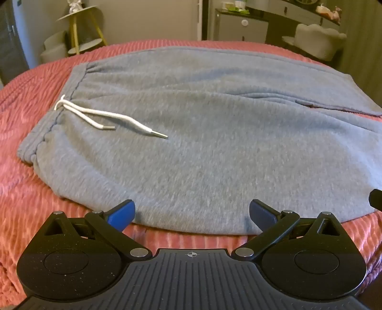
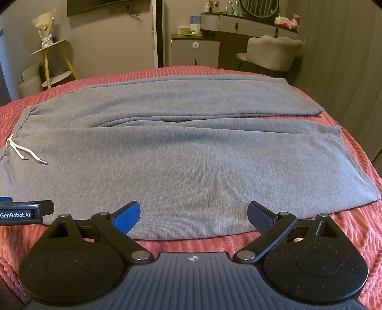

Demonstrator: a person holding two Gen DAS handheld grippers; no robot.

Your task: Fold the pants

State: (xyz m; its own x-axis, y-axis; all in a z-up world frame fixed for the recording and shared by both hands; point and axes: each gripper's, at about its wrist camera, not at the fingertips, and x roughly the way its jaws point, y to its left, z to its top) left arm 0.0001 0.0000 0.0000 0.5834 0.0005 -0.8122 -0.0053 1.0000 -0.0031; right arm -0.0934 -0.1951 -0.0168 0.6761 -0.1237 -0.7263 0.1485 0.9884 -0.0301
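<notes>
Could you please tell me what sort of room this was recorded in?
Most likely a bedroom: the gray pants lie on a bed with a pink bedspread, and a dressing table with a round mirror stands behind.

Dim, warm indoor light, even and soft, source not visible; both fisheye views bow the red bedspread (image 1: 28, 100) into a dome and darken at the corners. Left wrist view shows slight motion blur across the grey pants (image 1: 203, 133) and white drawstring (image 1: 107, 116). Faint shadow lies under the near pants edge; small glints on gripper pivot pins, no strong glare.
</notes>
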